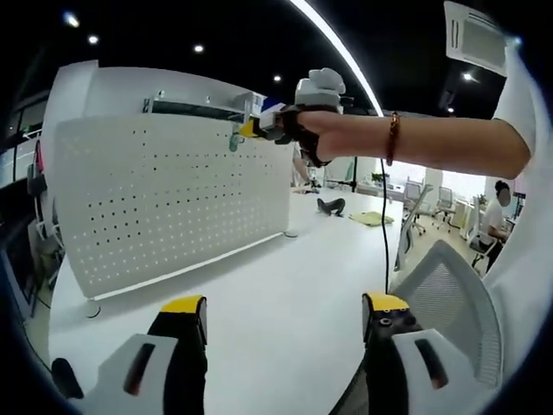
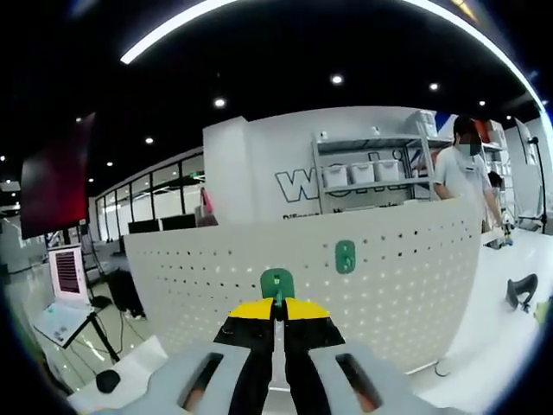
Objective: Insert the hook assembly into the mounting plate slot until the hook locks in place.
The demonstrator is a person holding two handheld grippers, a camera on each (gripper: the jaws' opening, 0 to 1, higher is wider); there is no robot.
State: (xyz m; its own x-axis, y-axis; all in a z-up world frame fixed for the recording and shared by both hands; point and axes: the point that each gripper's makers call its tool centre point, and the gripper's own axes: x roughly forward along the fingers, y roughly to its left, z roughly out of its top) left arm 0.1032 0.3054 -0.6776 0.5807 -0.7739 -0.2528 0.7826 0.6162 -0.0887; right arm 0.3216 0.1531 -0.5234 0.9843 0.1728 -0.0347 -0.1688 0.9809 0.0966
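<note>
Still unmounted, the hook (image 2: 276,283) sits pinched between the right gripper (image 2: 277,309) jaws, short of the plate (image 2: 345,257); left gripper (image 1: 285,313) gapes empty.

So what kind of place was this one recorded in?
Probably an open-plan office or lab: a white pegboard panel standing on a white table, storage shelving with bins behind it, and desks with office chairs further back.
</note>
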